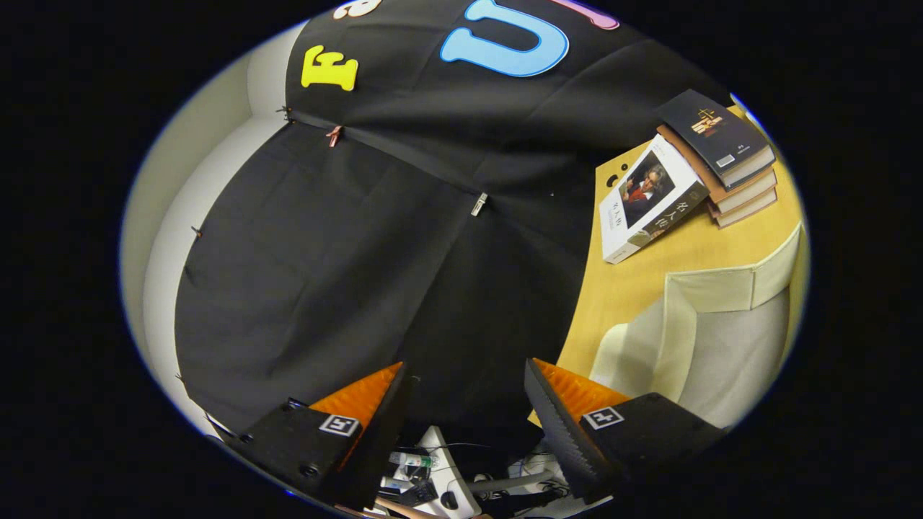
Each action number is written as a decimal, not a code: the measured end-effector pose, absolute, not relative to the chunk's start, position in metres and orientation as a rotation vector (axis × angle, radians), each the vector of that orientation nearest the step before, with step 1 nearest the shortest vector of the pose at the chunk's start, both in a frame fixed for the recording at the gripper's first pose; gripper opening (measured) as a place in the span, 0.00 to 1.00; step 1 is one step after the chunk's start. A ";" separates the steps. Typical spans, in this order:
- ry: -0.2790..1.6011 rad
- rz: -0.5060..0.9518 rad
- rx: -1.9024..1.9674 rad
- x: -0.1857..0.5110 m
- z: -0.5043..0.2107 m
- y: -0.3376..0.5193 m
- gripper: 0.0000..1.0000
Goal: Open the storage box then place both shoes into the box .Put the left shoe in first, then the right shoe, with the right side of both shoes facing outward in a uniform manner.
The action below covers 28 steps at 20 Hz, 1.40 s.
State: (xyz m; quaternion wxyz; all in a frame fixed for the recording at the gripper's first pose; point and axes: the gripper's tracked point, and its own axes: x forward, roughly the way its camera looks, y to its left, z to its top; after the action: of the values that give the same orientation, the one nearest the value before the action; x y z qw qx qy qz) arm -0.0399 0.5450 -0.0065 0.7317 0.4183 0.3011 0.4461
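Gripper [465,404]: fingers spread wide, nothing between them, aimed at the black cloth wall [346,252]. Storage box [721,339]: pale fabric, open-topped, on the wooden table [634,281], just beyond the right finger. Books [692,173]: stacked past the box.

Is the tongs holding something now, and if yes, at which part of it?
Nothing is held. The tongs stand open with an empty gap between the fingers, and the storage box on the wooden table lies off to their side.
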 end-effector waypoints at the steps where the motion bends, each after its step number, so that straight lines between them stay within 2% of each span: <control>1: 0.658 0.974 0.913 -0.041 -0.006 0.539 0.96; 6: 0.643 0.867 0.833 -0.048 -0.018 0.479 0.97; 17: 0.470 0.533 0.540 -0.052 -0.054 0.263 0.97; 23: 0.521 0.327 0.372 -0.055 -0.128 0.144 0.97; 28: 0.626 0.274 0.262 -0.062 -0.202 0.096 0.97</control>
State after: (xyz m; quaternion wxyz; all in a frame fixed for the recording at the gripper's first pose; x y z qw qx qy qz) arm -0.0621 0.0957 -0.2024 0.9337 0.1281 0.3063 0.1337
